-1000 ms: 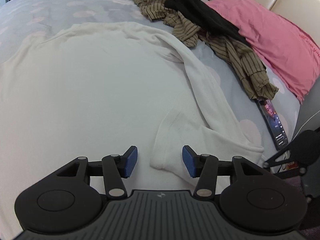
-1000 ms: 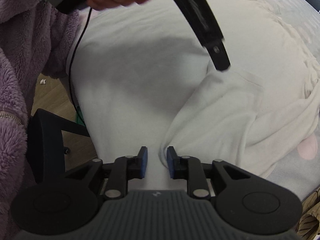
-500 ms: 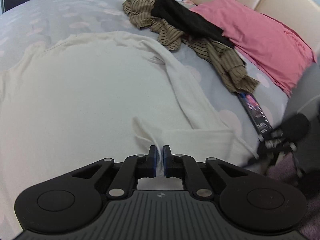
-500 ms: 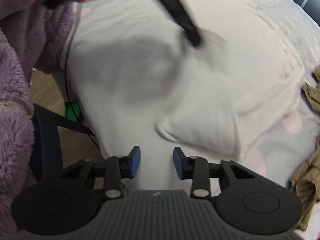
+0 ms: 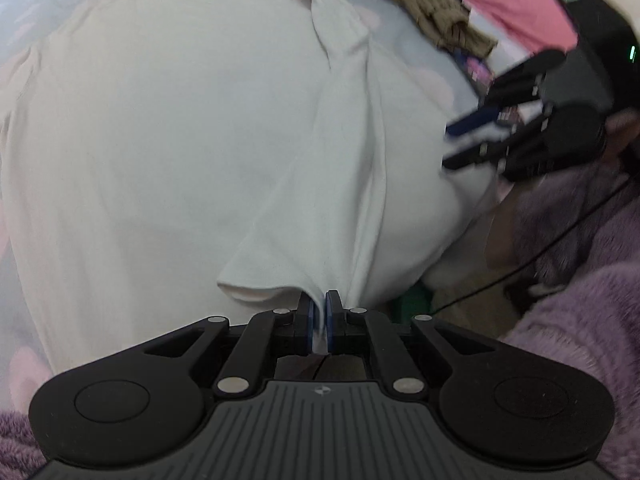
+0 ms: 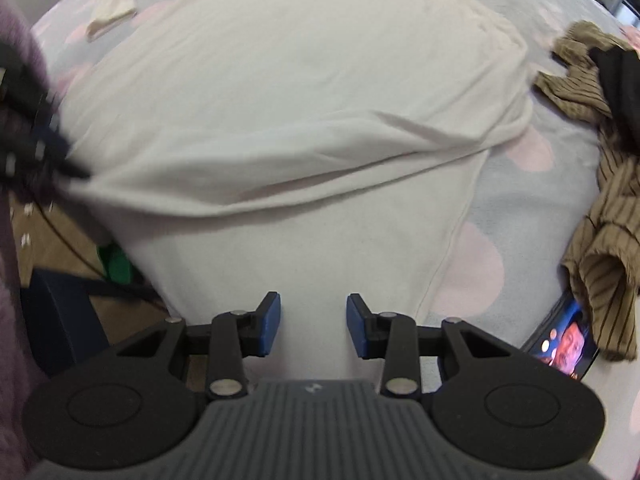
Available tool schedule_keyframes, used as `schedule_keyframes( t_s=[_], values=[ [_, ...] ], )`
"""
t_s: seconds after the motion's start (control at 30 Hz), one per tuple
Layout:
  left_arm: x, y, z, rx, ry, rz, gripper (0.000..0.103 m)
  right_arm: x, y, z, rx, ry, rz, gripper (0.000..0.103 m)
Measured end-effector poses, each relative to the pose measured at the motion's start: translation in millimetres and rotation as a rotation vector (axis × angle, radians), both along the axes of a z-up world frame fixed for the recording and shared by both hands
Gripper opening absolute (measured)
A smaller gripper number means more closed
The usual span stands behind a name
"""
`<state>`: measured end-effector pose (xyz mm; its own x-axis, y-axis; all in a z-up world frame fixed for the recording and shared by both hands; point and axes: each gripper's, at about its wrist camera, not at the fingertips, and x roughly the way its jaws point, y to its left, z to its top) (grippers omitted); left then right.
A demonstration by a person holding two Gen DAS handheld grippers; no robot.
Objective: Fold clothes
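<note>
A cream long-sleeved shirt (image 5: 180, 128) lies spread on the bed; it also fills the right wrist view (image 6: 304, 80). My left gripper (image 5: 319, 316) is shut on the cuff of its sleeve (image 5: 328, 184) and holds the sleeve stretched across the shirt's body. In the right wrist view the left gripper (image 6: 56, 156) shows at the left edge, pulling the sleeve (image 6: 280, 168) taut. My right gripper (image 6: 313, 322) is open and empty above the shirt's lower part. It shows at the right in the left wrist view (image 5: 476, 140).
A brown striped garment (image 6: 600, 184) with a black one (image 6: 624, 80) lies on the right of the grey spotted bedcover (image 6: 520, 208). A lit phone (image 6: 560, 340) lies beside it. A pink pillow (image 5: 516, 0) is at the headboard. The floor (image 6: 56, 248) lies beyond the bed's left edge.
My left gripper closed on the sleeve cuff and has pulled the sleeve across the shirt toward the bed edge. My right gripper opened wider and drew back over the shirt's lower part.
</note>
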<state>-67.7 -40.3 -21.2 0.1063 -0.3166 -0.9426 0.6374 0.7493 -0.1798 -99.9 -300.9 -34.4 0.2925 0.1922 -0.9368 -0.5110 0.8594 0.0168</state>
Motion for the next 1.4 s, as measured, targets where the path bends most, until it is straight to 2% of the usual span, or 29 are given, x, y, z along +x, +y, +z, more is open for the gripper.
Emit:
schedule_keyframes(
  t_s=[0.1,0.17,0.23,0.3,0.37,0.43,0.47,0.53,0.6,0.67,0.77,0.83,0.87,0.97,1.0,1.07,1.13,1.27,1.33,1.4],
  values=[
    [-6,-6,-13,0.013,0.093,-0.034,0.003,-5,0,0,0.058,-0.012,-0.096,0.039],
    [-8,-10,-17,-0.022,0.144,-0.065,0.003,-7,1,-2,0.090,-0.011,-0.151,0.039],
    [-7,-11,-15,-0.034,0.154,-0.068,0.004,-7,1,-1,0.111,-0.004,-0.175,0.039],
    [-4,-7,-9,-0.041,0.128,-0.040,0.006,-9,1,1,0.119,-0.004,-0.186,0.039],
    [2,2,-1,-0.071,0.120,0.011,0.018,-7,1,0,0.137,-0.002,-0.208,0.039],
    [7,7,10,-0.109,0.104,0.051,0.035,-8,1,0,0.172,0.012,-0.238,0.039],
    [10,10,15,-0.132,0.090,0.066,0.039,-8,1,-1,0.191,0.021,-0.249,0.039],
    [17,15,24,-0.171,0.055,0.096,0.041,-10,2,-3,0.227,0.042,-0.270,0.039],
    [27,14,27,-0.164,0.004,0.119,0.041,-11,4,-6,0.262,0.066,-0.303,0.038],
    [35,4,23,-0.145,-0.052,0.119,0.041,-10,7,-9,0.297,0.083,-0.337,0.030],
    [44,-7,7,-0.109,-0.088,0.074,0.041,-7,8,-12,0.349,0.086,-0.397,0.025],
    [50,-15,-3,-0.085,-0.111,0.044,0.033,-3,8,-14,0.373,0.071,-0.433,0.025],
    [53,-19,-9,-0.073,-0.123,0.029,0.032,-2,8,-16,0.382,0.067,-0.444,0.025],
    [53,-18,-23,-0.084,-0.082,0.032,0.027,5,12,-25,0.370,0.073,-0.451,0.024],
    [51,-19,-23,-0.087,-0.088,0.021,0.025,6,13,-27,0.367,0.067,-0.447,0.023],
    [47,-20,-23,-0.092,-0.101,-0.003,0.015,7,13,-27,0.379,0.049,-0.438,0.010],
    [45,-19,-18,-0.090,-0.120,-0.006,0.001,7,12,-24,0.380,0.039,-0.432,0.006],
    [39,-9,0,-0.147,-0.100,0.033,0.000,1,7,-7,0.349,0.019,-0.405,0.004],
    [31,-5,11,-0.140,-0.110,0.024,0.000,-4,3,3,0.366,0.010,-0.386,0.004],
    [26,5,19,-0.127,-0.102,0.055,0.000,-7,0,12,0.396,0.006,-0.367,0.004]
  ],
)
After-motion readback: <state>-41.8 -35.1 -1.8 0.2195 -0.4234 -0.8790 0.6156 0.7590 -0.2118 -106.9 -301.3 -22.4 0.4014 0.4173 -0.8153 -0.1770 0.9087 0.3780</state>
